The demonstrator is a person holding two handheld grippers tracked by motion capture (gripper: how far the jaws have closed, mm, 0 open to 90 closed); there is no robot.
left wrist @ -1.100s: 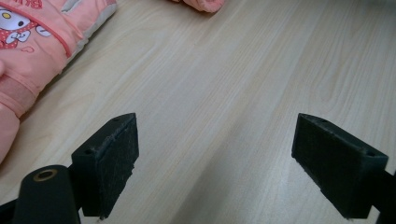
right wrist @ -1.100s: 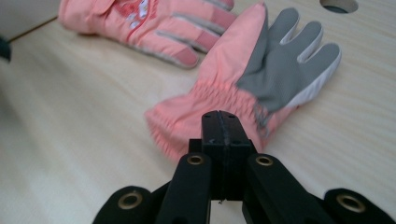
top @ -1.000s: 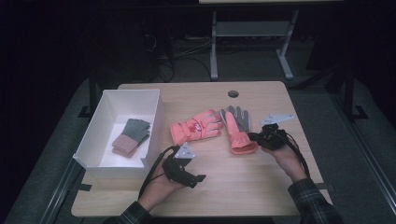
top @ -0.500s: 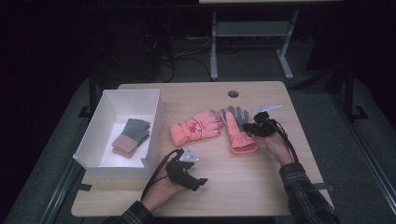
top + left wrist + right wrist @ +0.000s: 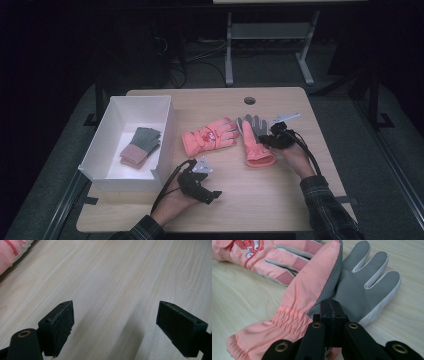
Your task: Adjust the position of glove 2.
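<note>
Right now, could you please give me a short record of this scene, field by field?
Surface: wooden table
Palm-up glove: pink glove with grey palm, lying flat
Second glove: pink glove with printed back, beside it on the table
Right tool: right tool, jaws together at the palm-up glove's grey palm near the cuff; whether fabric is pinched cannot be told
Left tool: left tool, jaws wide apart over bare wood, holding nothing
Container: white box, holding a green and pink knit glove pair
</note>
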